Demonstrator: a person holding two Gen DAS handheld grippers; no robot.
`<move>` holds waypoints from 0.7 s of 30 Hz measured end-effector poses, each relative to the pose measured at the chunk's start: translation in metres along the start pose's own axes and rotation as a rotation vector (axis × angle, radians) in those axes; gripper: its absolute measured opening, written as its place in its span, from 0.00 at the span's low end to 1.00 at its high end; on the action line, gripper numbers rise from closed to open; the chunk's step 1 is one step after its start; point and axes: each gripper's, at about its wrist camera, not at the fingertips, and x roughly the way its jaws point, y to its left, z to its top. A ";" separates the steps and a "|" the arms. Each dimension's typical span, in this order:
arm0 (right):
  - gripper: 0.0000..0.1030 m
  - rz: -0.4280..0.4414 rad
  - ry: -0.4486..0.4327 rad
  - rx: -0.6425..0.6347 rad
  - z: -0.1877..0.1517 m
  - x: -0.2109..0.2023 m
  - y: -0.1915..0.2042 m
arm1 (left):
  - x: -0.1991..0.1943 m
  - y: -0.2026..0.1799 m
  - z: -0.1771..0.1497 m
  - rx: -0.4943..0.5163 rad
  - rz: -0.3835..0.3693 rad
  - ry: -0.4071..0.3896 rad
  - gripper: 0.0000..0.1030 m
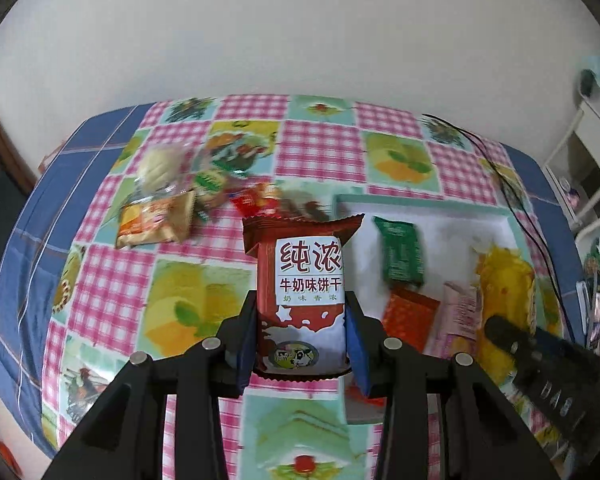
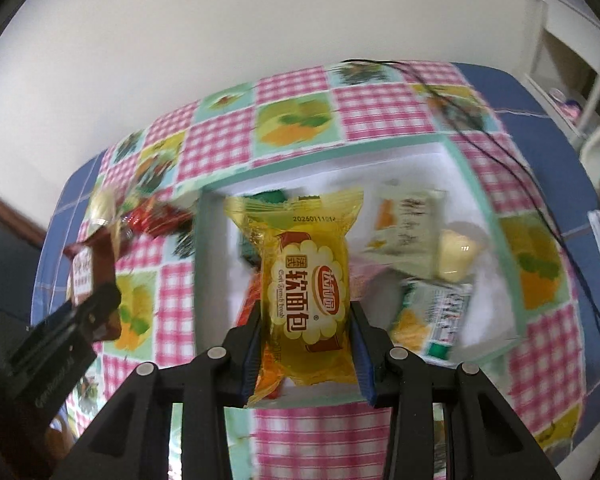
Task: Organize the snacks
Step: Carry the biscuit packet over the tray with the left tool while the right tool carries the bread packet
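Even bright light; motion blur; fisheye-bent edges.

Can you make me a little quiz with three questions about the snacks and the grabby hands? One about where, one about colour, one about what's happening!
1. Where is the green packet?
A. inside the white box
B. on the floor
C. in the left gripper

2. What colour is the soft bread packet?
A. blue
B. yellow
C. black

3. What is the left gripper doing with the milk biscuit packet?
A. pointing at it from far away
B. holding it between its fingers
C. lying under it

Answers: 1 A, it lies on the box's white floor. 2 B, its wrapper is clear yellow in the right gripper. 3 B, both fingers press its sides.
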 end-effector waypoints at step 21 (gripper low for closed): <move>0.40 0.032 -0.079 0.062 0.043 0.036 -0.037 | 0.074 -0.047 0.022 0.080 -0.033 0.018 0.40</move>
